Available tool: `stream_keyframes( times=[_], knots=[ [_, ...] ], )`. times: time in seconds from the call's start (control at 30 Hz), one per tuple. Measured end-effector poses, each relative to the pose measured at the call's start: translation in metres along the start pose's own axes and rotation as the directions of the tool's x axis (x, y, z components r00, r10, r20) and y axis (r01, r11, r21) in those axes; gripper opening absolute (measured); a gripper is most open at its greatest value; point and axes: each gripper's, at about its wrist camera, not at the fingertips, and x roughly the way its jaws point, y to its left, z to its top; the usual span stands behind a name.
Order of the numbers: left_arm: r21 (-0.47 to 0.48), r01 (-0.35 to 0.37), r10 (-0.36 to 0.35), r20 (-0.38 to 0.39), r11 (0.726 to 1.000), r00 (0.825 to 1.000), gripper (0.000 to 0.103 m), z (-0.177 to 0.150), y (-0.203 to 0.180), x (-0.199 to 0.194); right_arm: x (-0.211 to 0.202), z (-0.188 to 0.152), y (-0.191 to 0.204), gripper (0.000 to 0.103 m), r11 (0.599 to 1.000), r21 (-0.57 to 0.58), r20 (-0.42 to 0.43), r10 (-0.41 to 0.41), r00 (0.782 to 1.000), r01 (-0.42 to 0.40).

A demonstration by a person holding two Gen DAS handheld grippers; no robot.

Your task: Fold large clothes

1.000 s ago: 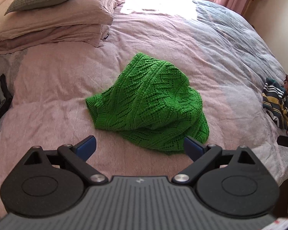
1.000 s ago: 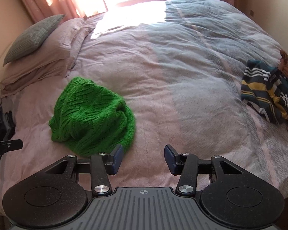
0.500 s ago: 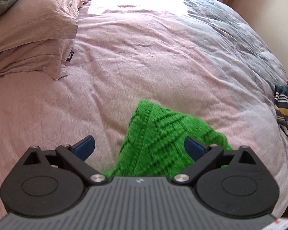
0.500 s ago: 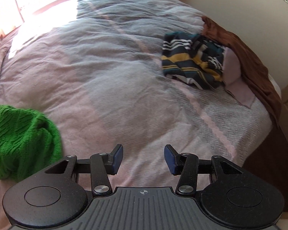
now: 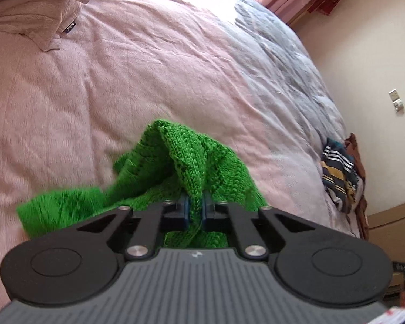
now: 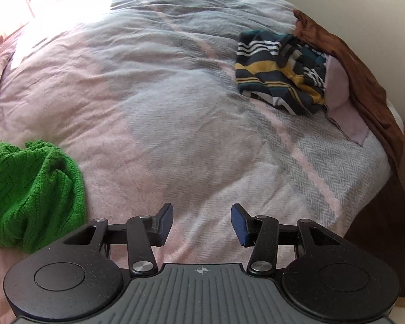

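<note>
A bright green knitted sweater (image 5: 186, 159) lies crumpled on the pink bedspread (image 5: 121, 81). My left gripper (image 5: 195, 210) is shut on a raised fold of the green sweater, with knit bunched between its blue pads. In the right wrist view the green sweater (image 6: 32, 191) sits at the left edge. My right gripper (image 6: 201, 222) stands open over the bare pink and grey bedspread (image 6: 191, 102), to the right of the sweater, with nothing between its fingers.
A striped dark garment (image 6: 280, 73) lies near the bed's far right corner, beside a brown cloth (image 6: 361, 81) draped over the edge. Pink pillows (image 5: 27, 2) are stacked at the upper left. A cream wall (image 5: 370, 54) runs along the bed's right side.
My left gripper came down onto the green sweater and closed on a fold of it. My right gripper swung to the right, so the sweater slid to that view's left edge.
</note>
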Motion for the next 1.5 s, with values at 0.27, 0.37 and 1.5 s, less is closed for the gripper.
stream_keyframes(
  times=[0.27,0.37,1.5],
  knots=[
    [-0.133,-0.172,0.165,-0.065,0.976,0.984,0.005,-0.209,-0.006,-0.095,0.014,0.009,0.042,0.045,0.962,-0.228,-0.014,0.152,0.988,-0.151],
    [-0.23,-0.294,0.278,-0.099,0.928,0.955,0.004,-0.263,0.004,-0.109,0.015,0.001,0.052,0.045,0.928,-0.315,-0.035,0.199,0.979,-0.2],
    [-0.332,-0.339,0.384,0.08,0.88,0.92,0.006,-0.162,0.07,-0.055,0.157,0.018,0.231,0.002,0.561,-0.425,-0.26,0.676,0.689,-0.711]
  ],
)
